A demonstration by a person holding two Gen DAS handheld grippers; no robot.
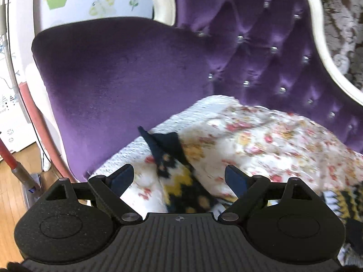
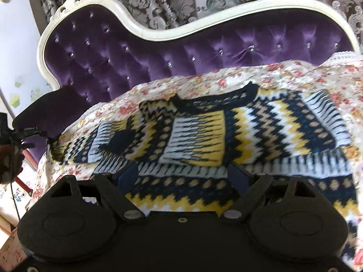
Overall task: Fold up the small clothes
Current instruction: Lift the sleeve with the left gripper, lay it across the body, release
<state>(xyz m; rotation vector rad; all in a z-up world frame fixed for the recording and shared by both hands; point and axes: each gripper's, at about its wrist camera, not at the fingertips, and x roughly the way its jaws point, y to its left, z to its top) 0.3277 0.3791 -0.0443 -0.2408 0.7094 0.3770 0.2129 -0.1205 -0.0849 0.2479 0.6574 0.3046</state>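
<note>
Purple tufted sofa (image 2: 226, 49) under floral cover (image 2: 181, 83), patterned knit sweater (image 2: 261, 122) spread at 12 o'clock of right gripper (image 2: 183, 176). Left gripper (image 1: 179, 179) and right both released, nothing pinched. Between folds, apparently; next: regrasp sweater edge.

- The sofa back (image 2: 204, 45) walls off the far side behind the quilt (image 2: 283, 72).
- The padded armrest (image 1: 118, 79) blocks the left end.
- Open air lies above the sweater (image 2: 261, 122), spread on the quilt.
- Both hand-held grippers, left (image 1: 179, 179) and right (image 2: 183, 176), stand with jaws wide and nothing between them.
- Beyond the armrest, a red pole (image 1: 13, 161) stands on the floor.
</note>
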